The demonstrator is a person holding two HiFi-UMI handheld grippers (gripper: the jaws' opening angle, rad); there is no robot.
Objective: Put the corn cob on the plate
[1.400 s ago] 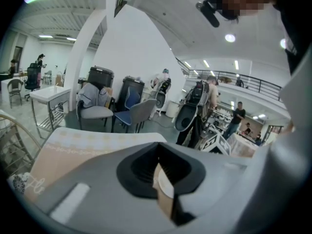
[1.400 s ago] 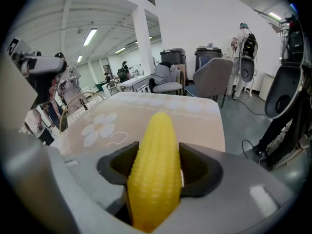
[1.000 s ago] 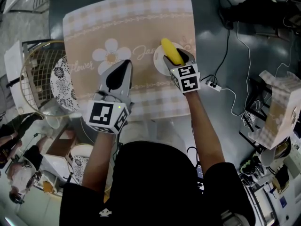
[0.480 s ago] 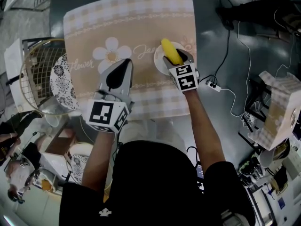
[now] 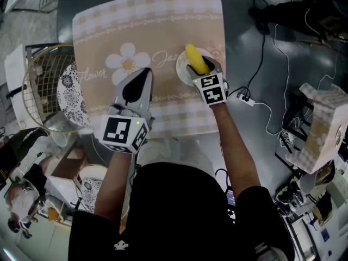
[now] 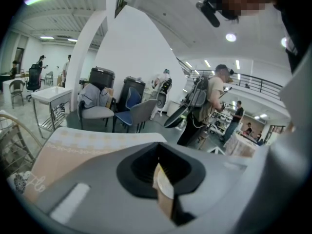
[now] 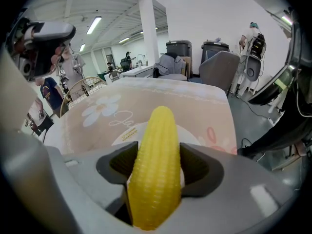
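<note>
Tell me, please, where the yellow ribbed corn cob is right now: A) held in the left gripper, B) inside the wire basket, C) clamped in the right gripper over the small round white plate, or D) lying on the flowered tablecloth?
C: the right gripper view shows the yellow ribbed corn cob clamped between the jaws of the right gripper, and the head view has it over the small round white plate.

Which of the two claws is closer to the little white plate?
Right. The right claw holds the corn cob directly over the plate; the left claw, shut, is off to the plate's left, apart from it.
</note>
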